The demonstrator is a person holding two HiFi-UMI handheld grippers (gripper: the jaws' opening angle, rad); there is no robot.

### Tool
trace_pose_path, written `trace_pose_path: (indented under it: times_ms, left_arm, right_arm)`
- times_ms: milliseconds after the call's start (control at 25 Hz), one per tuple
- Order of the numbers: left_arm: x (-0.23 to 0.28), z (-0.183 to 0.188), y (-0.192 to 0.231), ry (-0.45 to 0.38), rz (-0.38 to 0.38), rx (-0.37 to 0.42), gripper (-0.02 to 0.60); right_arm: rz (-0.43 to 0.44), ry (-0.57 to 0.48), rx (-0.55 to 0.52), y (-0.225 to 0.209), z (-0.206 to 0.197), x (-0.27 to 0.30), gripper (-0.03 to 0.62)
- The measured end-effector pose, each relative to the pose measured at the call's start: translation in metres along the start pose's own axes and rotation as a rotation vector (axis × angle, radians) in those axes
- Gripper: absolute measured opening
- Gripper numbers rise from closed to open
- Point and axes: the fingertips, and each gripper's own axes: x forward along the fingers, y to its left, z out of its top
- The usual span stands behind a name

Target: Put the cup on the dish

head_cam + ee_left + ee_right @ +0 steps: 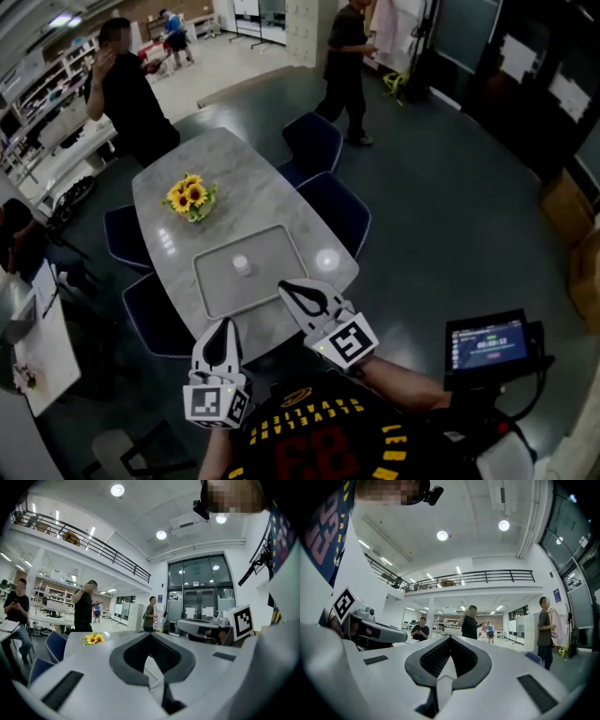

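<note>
A small white cup (242, 265) stands on a grey rectangular tray (281, 246) in the middle of the marble table (178, 169). A round white dish (326, 260) lies to the tray's right, near the table's corner. My left gripper (226, 323) hovers shut and empty over the table's near edge, short of the tray. My right gripper (286, 287) is also shut and empty, its tips over the tray's near right corner. In the left gripper view the jaws (151, 634) point level across the table; the cup and dish are hidden there. The right gripper view shows shut jaws (451, 638) and the room beyond.
A bunch of sunflowers (190, 197) stands on the far half of the table. Blue chairs (336, 211) ring it. Two people stand beyond the table, one (131, 94) close to its far end. A screen (487, 345) hangs at my right, and a white desk (37, 347) is at left.
</note>
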Motion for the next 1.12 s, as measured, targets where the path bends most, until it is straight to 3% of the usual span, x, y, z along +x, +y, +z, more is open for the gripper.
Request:
trace_pose_path:
  times_ms: [440,680,880,1120]
  left_arm:
    - [0.03,-0.018,0.0,0.03,-0.077,-0.044,0.002]
    - [0.012,-0.017,-0.019,0.037,-0.108,-0.05,0.002]
    - [0.005,-0.02,-0.004,0.05,-0.119,-0.065,0.002]
    - [0.001,-0.02,0.01,0.057,-0.125,-0.075,0.002]
  right_arm:
    - [-0.073,0.051,-0.018,-0.02,-0.01,-0.002,0.008]
    - [-0.096,0.027,0.005,-0.008,0.003,-0.026,0.008]
    - [-0.117,0.082,-0.004,0.001,0.001,-0.017,0.008]
    - [-0.12,0.075,0.027,0.012,0.005,-0.004,0.008]
